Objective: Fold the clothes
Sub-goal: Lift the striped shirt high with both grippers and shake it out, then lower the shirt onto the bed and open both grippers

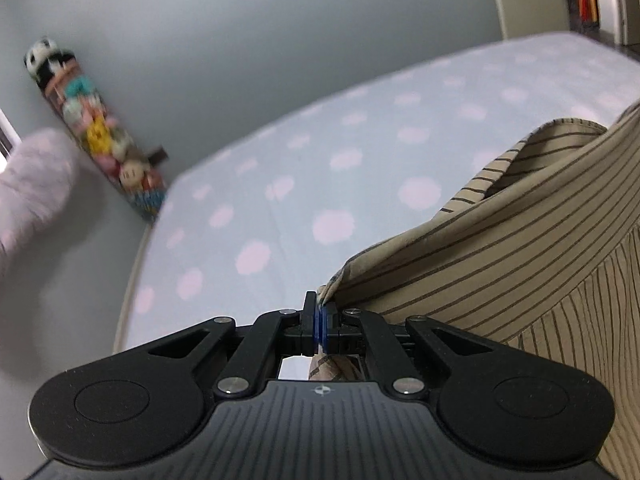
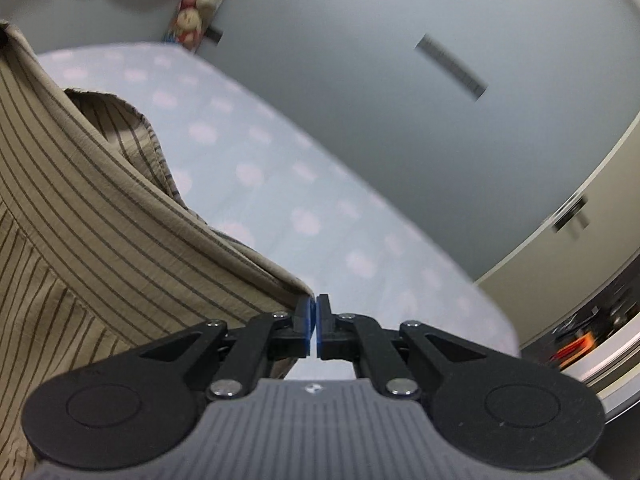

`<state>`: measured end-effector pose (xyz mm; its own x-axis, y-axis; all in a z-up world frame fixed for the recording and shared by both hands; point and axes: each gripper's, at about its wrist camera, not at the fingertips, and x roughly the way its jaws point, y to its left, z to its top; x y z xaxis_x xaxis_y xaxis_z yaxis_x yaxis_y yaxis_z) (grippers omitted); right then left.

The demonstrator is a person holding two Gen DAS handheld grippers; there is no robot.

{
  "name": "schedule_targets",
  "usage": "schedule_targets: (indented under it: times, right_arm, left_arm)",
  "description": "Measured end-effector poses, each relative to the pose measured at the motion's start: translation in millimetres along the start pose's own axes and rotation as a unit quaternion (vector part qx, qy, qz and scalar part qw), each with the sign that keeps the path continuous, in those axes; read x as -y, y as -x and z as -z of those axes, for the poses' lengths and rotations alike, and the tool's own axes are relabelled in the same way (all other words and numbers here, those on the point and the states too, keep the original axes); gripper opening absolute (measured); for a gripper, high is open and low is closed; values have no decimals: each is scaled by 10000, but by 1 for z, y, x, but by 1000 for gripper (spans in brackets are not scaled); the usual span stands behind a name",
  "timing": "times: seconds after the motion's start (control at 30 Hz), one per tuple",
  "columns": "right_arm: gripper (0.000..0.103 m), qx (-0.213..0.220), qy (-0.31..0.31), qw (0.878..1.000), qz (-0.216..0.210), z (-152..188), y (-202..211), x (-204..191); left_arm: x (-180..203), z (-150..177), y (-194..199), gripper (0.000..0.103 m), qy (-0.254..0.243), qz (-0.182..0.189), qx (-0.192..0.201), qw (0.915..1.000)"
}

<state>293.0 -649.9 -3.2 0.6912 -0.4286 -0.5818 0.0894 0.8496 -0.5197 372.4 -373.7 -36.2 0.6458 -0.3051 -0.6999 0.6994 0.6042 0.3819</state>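
A tan shirt with thin dark stripes hangs to the right in the left wrist view, lifted above the bed. My left gripper is shut on one corner of its fabric. The same shirt fills the left of the right wrist view. My right gripper is shut on another corner of it. The shirt is stretched between the two grippers and its lower part is out of view.
A bed with a pale blue sheet with pink dots lies below, also showing in the right wrist view. A column of plush toys stands against the grey wall. A white cupboard and shelves are at the right.
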Motion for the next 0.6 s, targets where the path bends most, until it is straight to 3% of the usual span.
schedule_targets:
  times: [0.27, 0.4, 0.47, 0.53, 0.6]
  right_arm:
    - [4, -491, -260, 9983, -184, 11, -107, -37]
    - [21, -555, -380, 9976, -164, 24, -130, -55]
    - [27, -574, -498, 9968, -242, 24, -139, -52]
    - [48, -586, -652, 9956, -327, 25, -143, -49]
    - [56, -588, -877, 9935, -425, 27, -140, -42]
  left_arm:
    - [14, 11, -82, 1, 395, -60, -504, 9979]
    - [15, 15, -102, 11, 593, -81, -623, 9963]
    - [16, 17, -102, 27, 622, -42, -665, 9958]
    - [17, 21, -100, 39, 652, -43, -655, 9957]
    - [14, 24, -94, 42, 720, 16, -526, 9960]
